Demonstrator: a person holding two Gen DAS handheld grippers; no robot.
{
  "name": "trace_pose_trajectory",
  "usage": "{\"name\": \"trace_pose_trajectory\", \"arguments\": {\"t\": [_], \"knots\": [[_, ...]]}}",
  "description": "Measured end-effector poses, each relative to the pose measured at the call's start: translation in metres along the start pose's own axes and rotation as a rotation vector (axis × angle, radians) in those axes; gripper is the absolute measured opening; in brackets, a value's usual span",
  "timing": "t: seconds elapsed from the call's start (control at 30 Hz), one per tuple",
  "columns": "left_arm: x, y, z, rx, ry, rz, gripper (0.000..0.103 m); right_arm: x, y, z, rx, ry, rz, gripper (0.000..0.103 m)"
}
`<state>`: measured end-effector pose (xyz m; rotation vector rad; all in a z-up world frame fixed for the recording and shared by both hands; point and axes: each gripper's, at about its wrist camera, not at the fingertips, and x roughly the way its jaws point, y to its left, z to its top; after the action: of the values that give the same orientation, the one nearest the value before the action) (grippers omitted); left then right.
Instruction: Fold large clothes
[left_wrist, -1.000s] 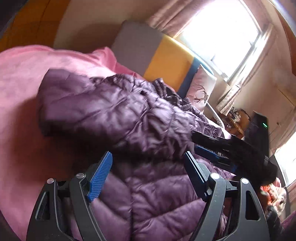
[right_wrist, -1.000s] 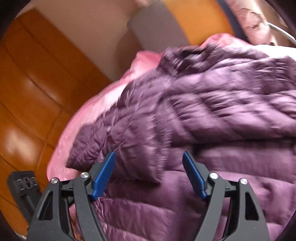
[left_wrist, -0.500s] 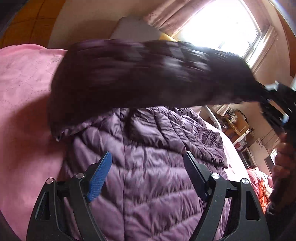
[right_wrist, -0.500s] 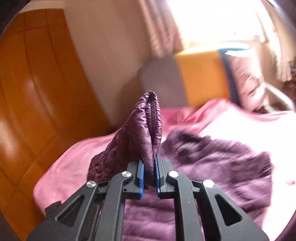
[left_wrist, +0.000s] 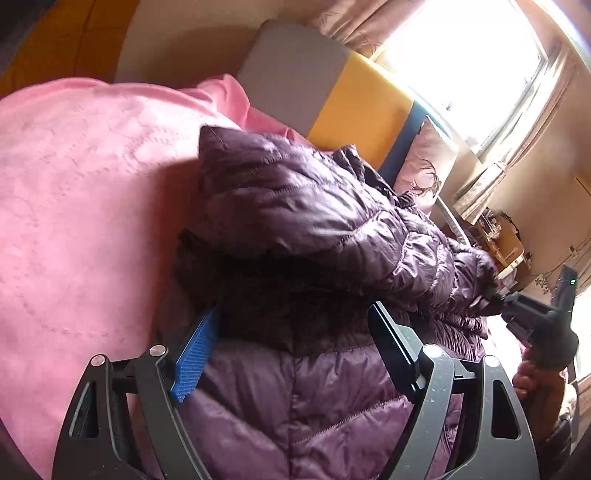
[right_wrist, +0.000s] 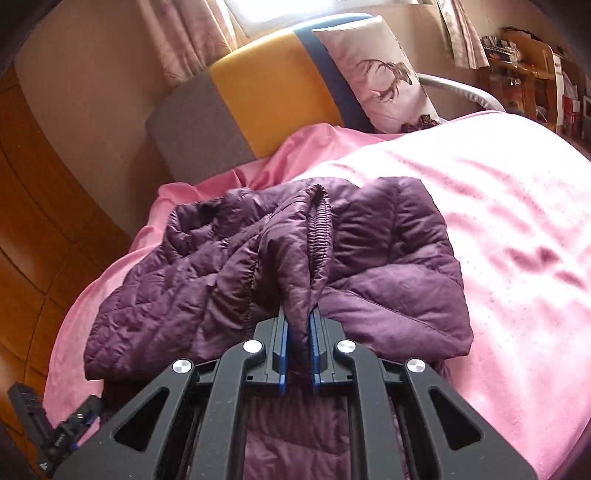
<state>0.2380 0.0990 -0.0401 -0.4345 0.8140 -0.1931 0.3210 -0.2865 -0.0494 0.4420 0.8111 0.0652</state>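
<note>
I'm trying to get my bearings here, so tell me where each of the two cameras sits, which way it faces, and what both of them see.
Left wrist view: sits on the left gripper, looking down over the purple jacket toward the window; its open fingers show, and the person's hand holding the right gripper.
Right wrist view: sits on the right gripper, facing the headboard cushion; its fingers are shut on the sleeve cuff.
Shared: jacket, pink blanket, cushion, deer pillow.

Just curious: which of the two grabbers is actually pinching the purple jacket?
The right gripper: its blue pads clamp a jacket cuff. The left gripper gapes open over it.
</note>
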Motion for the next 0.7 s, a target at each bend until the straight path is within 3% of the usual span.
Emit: {"name": "trace_pose_trajectory", "arguments": {"t": [0.17, 0.27, 0.37, 0.43, 0.53, 0.7], "knots": [[-0.022, -0.004, 0.017, 0.023, -0.062, 0.004, 0.08, 0.001, -0.007, -0.011, -0.023, 0.008, -0.079, 0.009], [-0.023, -0.007, 0.032, 0.036, -0.084, -0.005, 0.08, 0.003, -0.012, -0.017, -0.04, 0.029, -0.074, 0.009], [-0.02, -0.009, 0.045, 0.052, -0.088, -0.002, 0.08, -0.009, -0.012, -0.016, -0.05, -0.001, -0.1, 0.028], [-0.02, -0.013, 0.053, 0.069, -0.104, -0.009, 0.08, -0.027, -0.007, -0.015, -0.076, -0.068, -0.134, 0.052], [-0.015, -0.02, 0.067, 0.082, -0.122, -0.024, 0.08, -0.044, 0.014, -0.01, -0.145, -0.128, -0.089, 0.057], [0.013, -0.039, 0.09, 0.089, -0.106, -0.048, 0.08, -0.01, 0.053, -0.002, -0.251, -0.078, -0.084, 0.064]]}}
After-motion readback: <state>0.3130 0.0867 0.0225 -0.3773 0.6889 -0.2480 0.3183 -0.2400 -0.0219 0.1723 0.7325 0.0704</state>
